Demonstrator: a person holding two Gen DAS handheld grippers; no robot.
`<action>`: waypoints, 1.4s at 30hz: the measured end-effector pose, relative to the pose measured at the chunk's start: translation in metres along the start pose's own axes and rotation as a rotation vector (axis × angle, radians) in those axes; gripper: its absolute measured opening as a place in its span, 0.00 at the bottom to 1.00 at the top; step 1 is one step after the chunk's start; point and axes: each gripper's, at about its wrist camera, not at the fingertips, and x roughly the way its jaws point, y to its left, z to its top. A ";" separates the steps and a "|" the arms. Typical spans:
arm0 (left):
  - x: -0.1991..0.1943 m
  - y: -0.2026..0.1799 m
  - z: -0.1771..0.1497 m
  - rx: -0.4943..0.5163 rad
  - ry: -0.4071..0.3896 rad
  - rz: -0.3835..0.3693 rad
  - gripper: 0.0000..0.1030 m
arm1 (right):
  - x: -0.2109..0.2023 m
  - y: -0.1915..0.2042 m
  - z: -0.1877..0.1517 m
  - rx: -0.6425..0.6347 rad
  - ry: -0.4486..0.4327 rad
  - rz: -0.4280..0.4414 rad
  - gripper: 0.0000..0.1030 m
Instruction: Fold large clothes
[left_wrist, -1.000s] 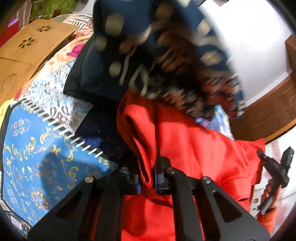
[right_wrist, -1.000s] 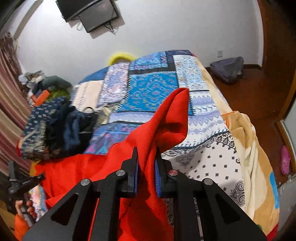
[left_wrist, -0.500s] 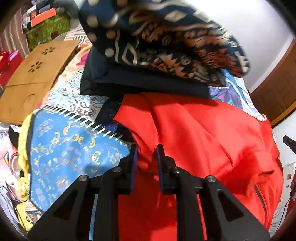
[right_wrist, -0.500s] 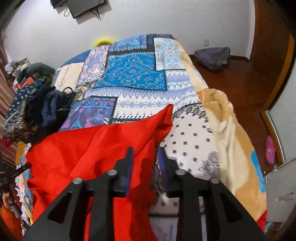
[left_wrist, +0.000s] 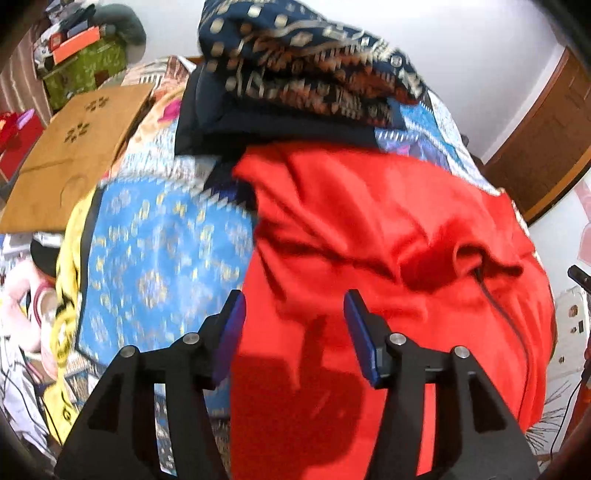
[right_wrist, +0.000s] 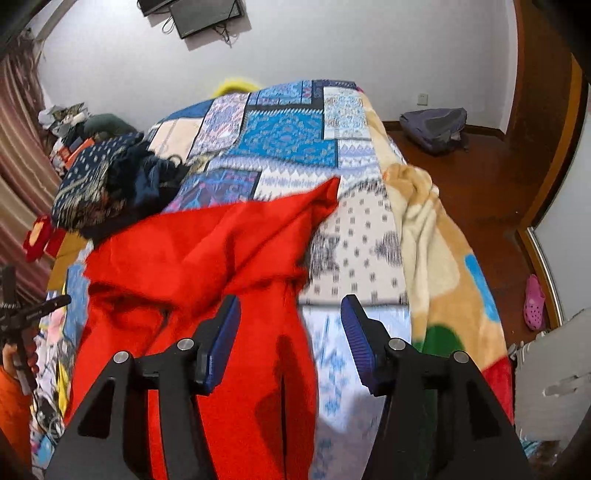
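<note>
Red garment (left_wrist: 388, 229): matt woven cloth, soft, creased, no sheen. Bedspread (right_wrist: 291, 136): printed patchwork cloth, flat and smooth. Blanket (right_wrist: 436, 258) on the bed's right edge: thick fleece, fuzzy nap. Patterned dark clothes pile (left_wrist: 295, 62): thin printed fabric, matt. Left tool (left_wrist: 293, 317) and right tool (right_wrist: 290, 321): matt black plastic arms, bright metal screw heads, blue ribbed rubbery pads. Board (left_wrist: 77, 155) far left of the bed: light brown wood, matt, with cut-out holes. Floor (right_wrist: 495, 206): dark wood, slight gloss. Wall (right_wrist: 332, 40): smooth white paint.
</note>
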 end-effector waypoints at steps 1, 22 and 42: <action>0.003 0.002 -0.007 -0.003 0.018 0.000 0.52 | 0.000 0.000 -0.008 -0.002 0.011 0.003 0.51; 0.020 0.029 -0.106 -0.176 0.161 -0.189 0.51 | 0.018 0.010 -0.094 0.142 0.081 0.040 0.56; -0.062 -0.003 0.004 -0.088 -0.251 -0.195 0.02 | -0.007 0.029 -0.004 0.118 -0.171 0.150 0.10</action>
